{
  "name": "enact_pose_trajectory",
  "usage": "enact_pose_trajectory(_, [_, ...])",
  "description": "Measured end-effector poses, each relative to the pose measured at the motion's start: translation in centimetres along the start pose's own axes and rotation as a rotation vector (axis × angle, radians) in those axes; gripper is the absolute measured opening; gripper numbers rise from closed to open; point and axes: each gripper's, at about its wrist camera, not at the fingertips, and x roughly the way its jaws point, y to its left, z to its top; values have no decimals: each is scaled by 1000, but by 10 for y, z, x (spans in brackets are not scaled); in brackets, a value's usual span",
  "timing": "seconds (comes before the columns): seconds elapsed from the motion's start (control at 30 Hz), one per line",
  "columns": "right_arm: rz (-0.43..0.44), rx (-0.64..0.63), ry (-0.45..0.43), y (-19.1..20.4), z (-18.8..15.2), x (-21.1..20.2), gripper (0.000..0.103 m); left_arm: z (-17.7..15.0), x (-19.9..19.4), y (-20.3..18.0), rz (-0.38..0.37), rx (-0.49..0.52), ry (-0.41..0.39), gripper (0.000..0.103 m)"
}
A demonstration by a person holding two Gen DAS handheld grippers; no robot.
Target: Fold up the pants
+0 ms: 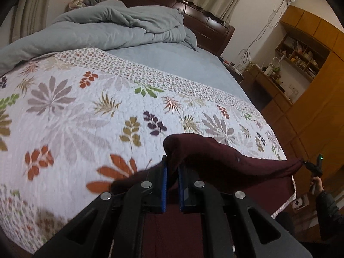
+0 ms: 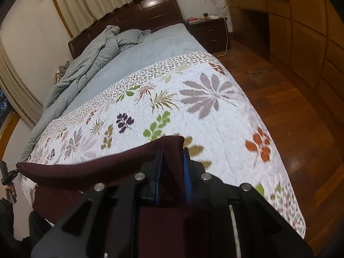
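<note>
Left wrist view: the left gripper (image 1: 172, 165) is clenched on one end of the maroon pants (image 1: 225, 159), and the far right gripper (image 1: 306, 163) pinches the other end. The cloth hangs stretched between them at the near edge of the leaf-patterned quilt (image 1: 75, 118). Beyond lie a blue sheet (image 2: 150, 51) and a rumpled grey duvet (image 1: 120, 25).

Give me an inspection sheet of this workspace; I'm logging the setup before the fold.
Surface: bed with floral quilt, blue sheet beyond.
Job's things: maroon pants held stretched between both grippers above the quilt's near edge.
Clutter: grey duvet bunched by the headboard.
Grippers: left gripper and right gripper each shut on a pants corner.
Cables: cord beside the nightstand.
Surroundings: curtains, wooden cabinets, wood floor.
</note>
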Motion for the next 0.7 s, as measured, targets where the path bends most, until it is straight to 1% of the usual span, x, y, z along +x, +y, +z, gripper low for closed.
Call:
enact_pose_trajectory(0.13, [-28,-39,-37,5,-31,-14,16,-25,-10,1,-2,0,5,8])
enact_pose_trajectory(0.27, [-53,-51,-62,7,-57,-28,17,-51,-15,4,5,2,27,8])
enact_pose_trajectory(0.37, [-67,-43,-67,8,-76,-35,18,-68,-15,9,24,4,46,8])
enact_pose_trajectory(0.5, [-118,-48,-60,6,-105,-35,21,-93,-10,16,52,10,87,8])
enact_pose_trajectory(0.63, [-161,-33,-36,1,-130,-31,26,-118,4,30,63,-19,136,8])
enact_pose_trajectory(0.67, [-164,-18,-31,-1,-134,-31,32,-123,7,31,72,-18,153,9])
enact_pose_trajectory(0.7, [-181,8,-22,-5,-139,-31,38,-130,11,35,87,-27,173,17])
